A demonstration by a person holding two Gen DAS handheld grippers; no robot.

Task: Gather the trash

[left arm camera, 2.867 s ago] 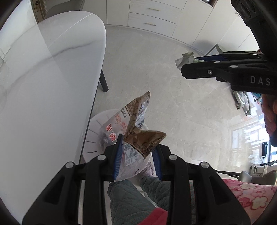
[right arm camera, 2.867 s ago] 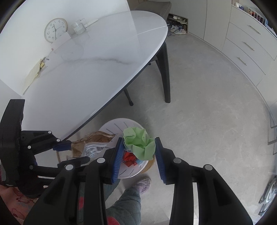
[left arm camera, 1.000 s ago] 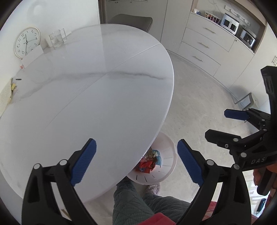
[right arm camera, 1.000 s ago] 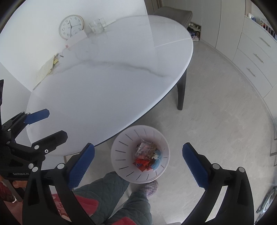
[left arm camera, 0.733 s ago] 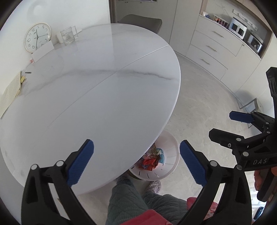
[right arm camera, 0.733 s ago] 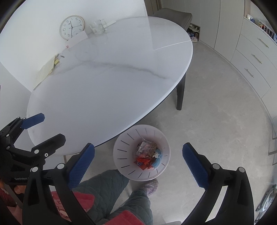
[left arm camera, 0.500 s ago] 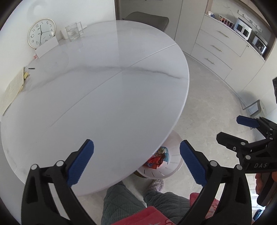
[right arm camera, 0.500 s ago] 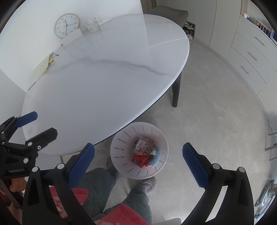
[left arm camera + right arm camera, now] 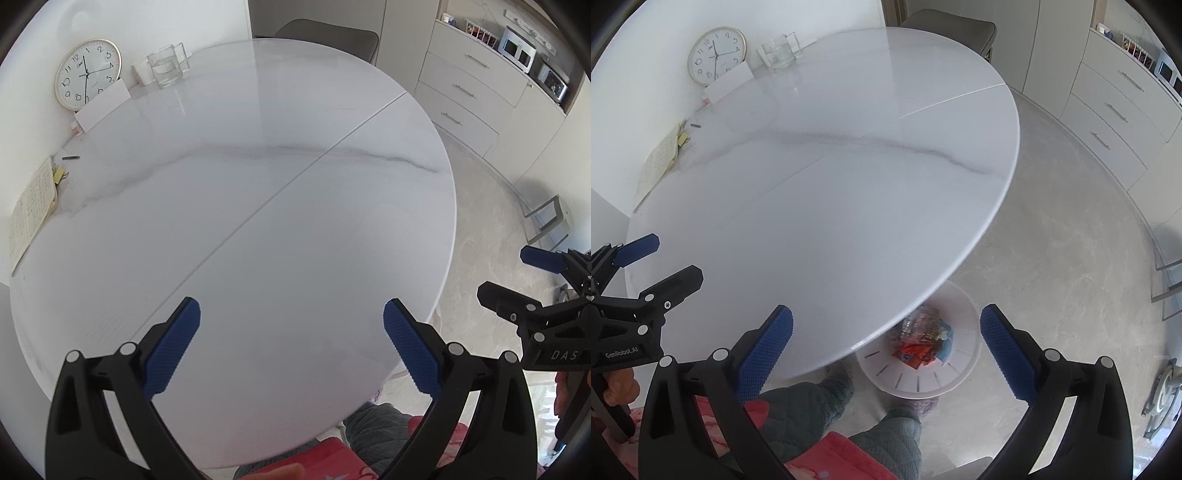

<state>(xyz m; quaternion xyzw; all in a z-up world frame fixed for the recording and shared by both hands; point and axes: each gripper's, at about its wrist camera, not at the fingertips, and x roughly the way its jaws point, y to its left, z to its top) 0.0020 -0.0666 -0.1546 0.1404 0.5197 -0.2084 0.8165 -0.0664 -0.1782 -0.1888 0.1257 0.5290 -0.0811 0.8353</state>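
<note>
My left gripper [image 9: 291,343] is open and empty, held above the white oval marble table [image 9: 258,206]. My right gripper [image 9: 886,349] is open and empty, held above the table's near right edge. A white slotted trash basket [image 9: 955,380] stands on the floor, partly under the table edge. It holds wrappers [image 9: 918,349], red, clear and blue. The basket does not show in the left wrist view. Each gripper shows in the other's view: the right gripper [image 9: 517,280] and the left gripper [image 9: 653,258], both open.
A round clock [image 9: 86,74], a glass pitcher [image 9: 166,68], a white card [image 9: 101,109], a small dark pen [image 9: 70,157] and a notepad [image 9: 31,212] stand at the table's far left. A grey chair [image 9: 949,26] and drawers [image 9: 1115,110] lie beyond. The person's legs [image 9: 886,428] are below.
Both grippers let go of their trash, the snack bag and the green wad, which now lie in the basket. Both have since risen and swung back over the table.
</note>
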